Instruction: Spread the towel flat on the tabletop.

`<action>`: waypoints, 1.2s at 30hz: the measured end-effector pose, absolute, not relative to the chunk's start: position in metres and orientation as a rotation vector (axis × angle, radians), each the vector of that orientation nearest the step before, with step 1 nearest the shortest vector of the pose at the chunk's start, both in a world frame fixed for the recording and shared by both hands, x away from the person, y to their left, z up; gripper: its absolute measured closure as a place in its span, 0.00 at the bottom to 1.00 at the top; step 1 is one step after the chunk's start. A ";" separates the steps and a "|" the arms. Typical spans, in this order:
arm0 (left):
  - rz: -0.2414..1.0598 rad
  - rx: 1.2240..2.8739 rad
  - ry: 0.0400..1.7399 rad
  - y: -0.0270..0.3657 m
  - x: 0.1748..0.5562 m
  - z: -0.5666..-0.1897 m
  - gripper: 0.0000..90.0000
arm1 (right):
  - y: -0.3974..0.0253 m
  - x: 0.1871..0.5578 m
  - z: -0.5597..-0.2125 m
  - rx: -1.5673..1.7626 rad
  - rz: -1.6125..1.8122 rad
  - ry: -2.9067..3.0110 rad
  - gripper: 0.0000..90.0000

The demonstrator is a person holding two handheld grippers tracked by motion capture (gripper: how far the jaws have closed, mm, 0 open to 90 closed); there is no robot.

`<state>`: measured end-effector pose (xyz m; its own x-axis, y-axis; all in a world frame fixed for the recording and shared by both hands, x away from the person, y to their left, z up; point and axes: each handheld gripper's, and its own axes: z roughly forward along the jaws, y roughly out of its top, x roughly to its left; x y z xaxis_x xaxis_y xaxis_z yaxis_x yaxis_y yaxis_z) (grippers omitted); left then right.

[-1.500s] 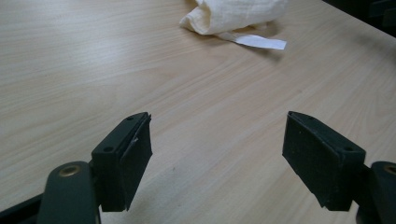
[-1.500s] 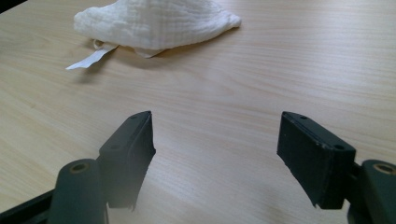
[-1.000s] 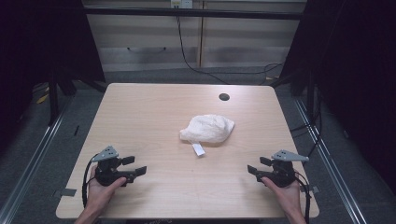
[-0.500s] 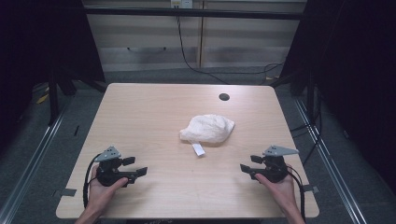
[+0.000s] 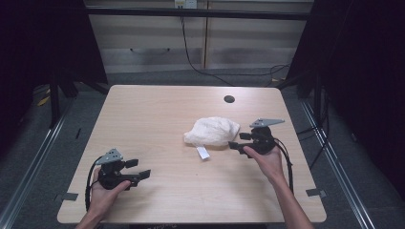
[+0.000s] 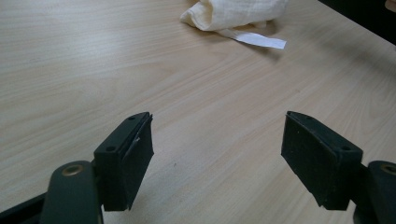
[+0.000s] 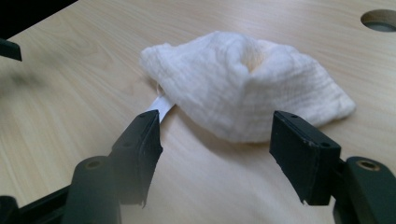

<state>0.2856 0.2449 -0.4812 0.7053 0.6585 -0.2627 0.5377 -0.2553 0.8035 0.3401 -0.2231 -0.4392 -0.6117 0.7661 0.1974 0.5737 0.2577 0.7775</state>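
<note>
A crumpled white cloth lies right of the table's middle, a white tag sticking out on its near side. My right gripper is open just right of the cloth, jaws pointing at it. In the right gripper view the cloth lies just beyond the open gripper, nothing between the jaws. My left gripper rests open near the table's front left, far from the cloth. In the left gripper view the gripper has bare wood between its jaws, the cloth and tag far ahead.
The wooden table has a round cable hole at the back right. Metal rails run along both sides of the table, and cables hang behind it. Dark curtains close in left and right.
My right gripper has moved forward and left from the table's front right up to the cloth's right side. The left gripper has stayed put.
</note>
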 end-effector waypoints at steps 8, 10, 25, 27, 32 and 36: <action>0.160 1.943 0.922 0.243 0.285 -0.482 0.28 | -0.213 0.374 -0.433 1.208 1.249 2.355 0.40; 0.156 1.947 0.918 0.243 0.286 -0.483 0.28 | -0.214 0.382 -0.436 1.230 1.266 2.359 0.42; 0.148 1.956 0.901 0.240 0.287 -0.483 0.28 | -0.203 0.418 -0.471 1.313 1.229 2.410 0.46; 0.147 1.956 0.900 0.241 0.287 -0.483 0.28 | -0.196 0.420 -0.484 1.295 1.173 2.469 0.52; 0.146 1.956 0.903 0.241 0.287 -0.483 0.28 | -0.193 0.416 -0.501 1.300 1.184 2.479 0.76; 0.149 1.961 0.903 0.241 0.286 -0.483 0.28 | -0.195 0.412 -0.504 1.311 1.196 2.463 0.84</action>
<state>0.2862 0.2405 -0.4832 0.7213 0.6466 -0.2483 0.5321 -0.2878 0.7963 0.4120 -0.1951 -0.5041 -0.6222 0.7405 0.2538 0.6573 0.3182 0.6831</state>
